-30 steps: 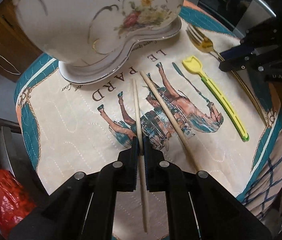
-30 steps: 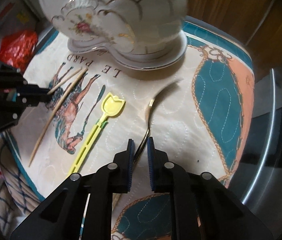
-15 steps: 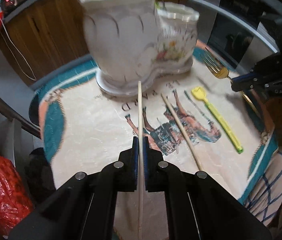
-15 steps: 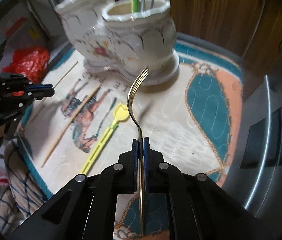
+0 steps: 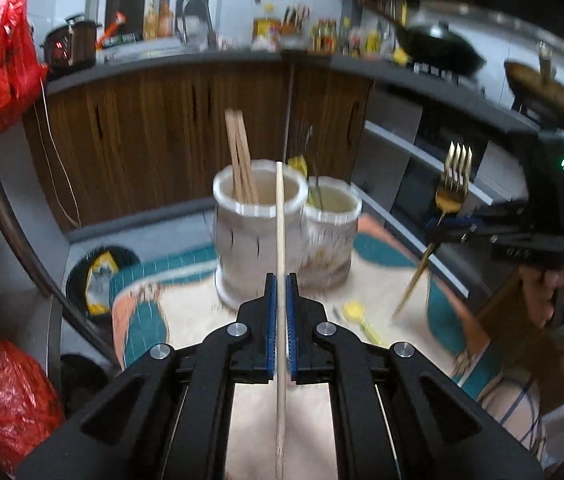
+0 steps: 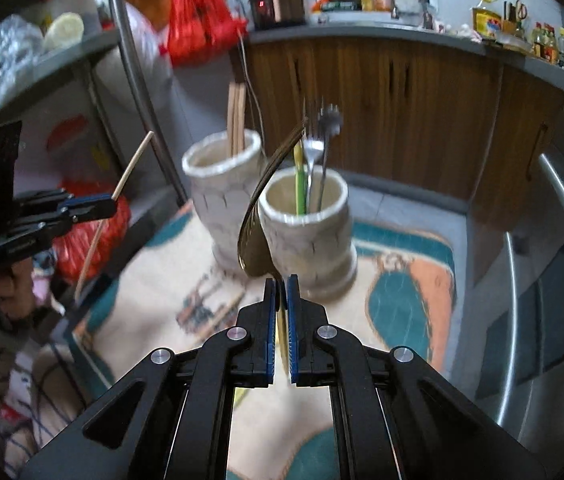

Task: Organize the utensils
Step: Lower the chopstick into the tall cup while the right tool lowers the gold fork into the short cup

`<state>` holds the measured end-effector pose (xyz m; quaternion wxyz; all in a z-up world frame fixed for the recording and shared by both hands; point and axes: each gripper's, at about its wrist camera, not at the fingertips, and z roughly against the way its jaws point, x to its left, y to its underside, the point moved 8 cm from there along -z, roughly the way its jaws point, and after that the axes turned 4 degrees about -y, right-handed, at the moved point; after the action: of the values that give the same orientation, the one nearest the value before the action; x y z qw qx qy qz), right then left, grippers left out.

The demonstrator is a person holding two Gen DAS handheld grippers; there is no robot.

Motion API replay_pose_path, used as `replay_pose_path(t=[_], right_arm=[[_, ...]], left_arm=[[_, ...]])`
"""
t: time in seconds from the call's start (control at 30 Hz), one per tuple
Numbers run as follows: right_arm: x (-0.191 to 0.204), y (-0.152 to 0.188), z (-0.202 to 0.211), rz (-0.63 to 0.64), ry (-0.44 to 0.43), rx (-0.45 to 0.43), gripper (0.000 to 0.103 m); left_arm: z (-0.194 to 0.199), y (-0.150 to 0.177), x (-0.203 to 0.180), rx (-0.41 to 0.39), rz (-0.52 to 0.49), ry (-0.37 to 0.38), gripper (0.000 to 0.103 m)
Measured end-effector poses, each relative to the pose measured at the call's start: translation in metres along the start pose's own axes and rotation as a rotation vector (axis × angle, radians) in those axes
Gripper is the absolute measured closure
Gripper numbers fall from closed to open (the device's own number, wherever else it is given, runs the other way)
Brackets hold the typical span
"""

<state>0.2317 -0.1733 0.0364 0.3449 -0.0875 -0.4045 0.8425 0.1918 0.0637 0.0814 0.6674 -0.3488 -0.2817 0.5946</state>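
My left gripper (image 5: 280,280) is shut on a wooden chopstick (image 5: 280,216), held upright in front of the white holder's left cup (image 5: 258,236), which holds two chopsticks (image 5: 240,164). My right gripper (image 6: 281,282) is shut on a gold fork (image 6: 260,216), tines up, in front of the right cup (image 6: 306,236), which holds a fork, a green utensil and a dark one. The left wrist view shows the right gripper (image 5: 448,226) with the gold fork (image 5: 454,180) raised at the right. The right wrist view shows the left gripper (image 6: 94,204) with its chopstick (image 6: 132,168) at the left.
A yellow-green spoon (image 5: 356,314) and another chopstick (image 6: 222,310) lie on the patterned mat (image 6: 398,300). Red bags (image 5: 2,392) sit on the left. Wooden cabinets (image 6: 402,112) and a kitchen counter stand behind. An oven front (image 6: 554,300) is on the right.
Both grippers rose off the mat and tilted up. The left lifted the chopstick upright, the right lifted the fork. The holder's cup openings have come into view.
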Motion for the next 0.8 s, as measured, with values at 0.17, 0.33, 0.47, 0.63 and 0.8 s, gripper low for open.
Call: replay_pose_path(t=[0.17, 0.33, 0.47, 0.63, 0.8], right_arm=[[0.001, -0.024, 0.005, 0.008, 0.002, -0.061, 0.097], [0.007, -0.048, 0.014, 0.028, -0.003, -0.103, 0.097], [0.009, -0.066, 0.020, 0.045, -0.003, -0.124, 0.097], [0.010, -0.088, 0.029, 0.059, -0.003, -0.162, 0.097], [0.006, -0.109, 0.034, 0.054, -0.006, -0.205, 0.097]], left_arm=[[0.012, -0.028, -0.003, -0.100, 0.020, -0.003, 0.099], [0.008, -0.054, -0.004, -0.155, 0.033, 0.005, 0.099], [0.004, -0.074, -0.006, -0.188, 0.046, 0.022, 0.099], [-0.002, -0.101, -0.004, -0.250, 0.067, 0.030, 0.099], [-0.001, -0.128, 0.004, -0.349, 0.115, 0.045, 0.099]])
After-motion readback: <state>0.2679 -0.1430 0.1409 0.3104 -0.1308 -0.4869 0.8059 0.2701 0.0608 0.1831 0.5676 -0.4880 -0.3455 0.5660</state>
